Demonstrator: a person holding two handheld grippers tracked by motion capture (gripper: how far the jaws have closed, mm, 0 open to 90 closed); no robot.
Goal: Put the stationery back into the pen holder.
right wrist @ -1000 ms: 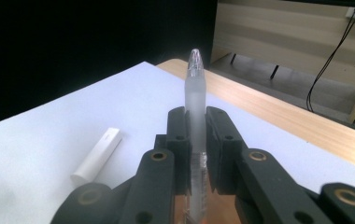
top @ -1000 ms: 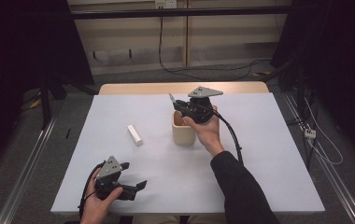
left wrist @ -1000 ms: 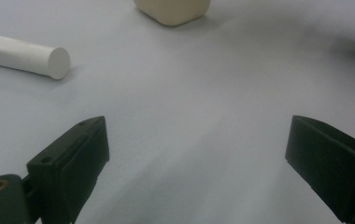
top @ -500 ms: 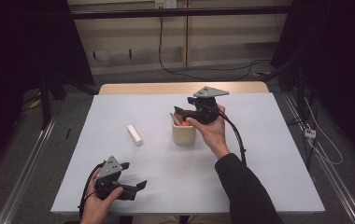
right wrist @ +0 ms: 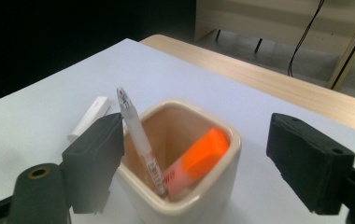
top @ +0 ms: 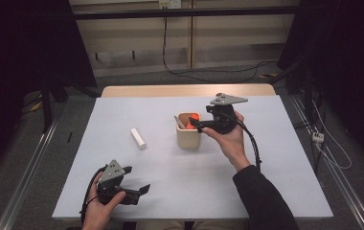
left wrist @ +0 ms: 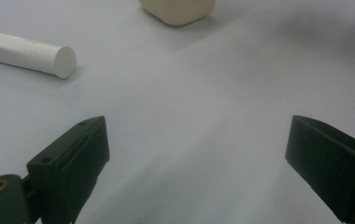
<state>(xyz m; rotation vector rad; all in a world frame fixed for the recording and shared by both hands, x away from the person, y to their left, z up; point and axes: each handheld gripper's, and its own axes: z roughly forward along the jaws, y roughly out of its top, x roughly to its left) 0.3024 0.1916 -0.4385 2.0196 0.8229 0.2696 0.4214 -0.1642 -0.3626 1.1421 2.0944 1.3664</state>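
The cream pen cup (top: 189, 137) stood near the middle of the white table (top: 266, 191), and everything else was placed against it.

Well to the near left of the cup, close to the table's front edge, the left gripper (top: 139, 190) rested low in the person's left hand (top: 101, 207). In the left gripper view its 2 black jaws stood wide apart with bare tabletop between them, gripping nothing. That view showed the cup (left wrist: 178, 10) far ahead of the jaws.

Left of the cup and clear of it, a white cylindrical stick (top: 138, 138) lay flat on the table, its far end angled away from the cup. In the left gripper view its round end face (left wrist: 65, 62) pointed toward the jaws.

Inside the cup 2 things leaned: a clear pen (right wrist: 138, 137) stood tilted against the cup's left wall, its tip rising above the rim, and an orange highlighter (right wrist: 199, 158) lay slanted beside it, touching the pen near the bottom.

Just right of the cup, the right gripper (top: 197, 125) hovered in the person's right hand (top: 230, 141), its nose pointing at the cup's rim. In the right gripper view its 2 jaws stood wide open, 1 on either side of the cup (right wrist: 213, 196), and clasped nothing. The grey 3-cornered plate (top: 228, 99) sat on top of it, behind the cup's right side.
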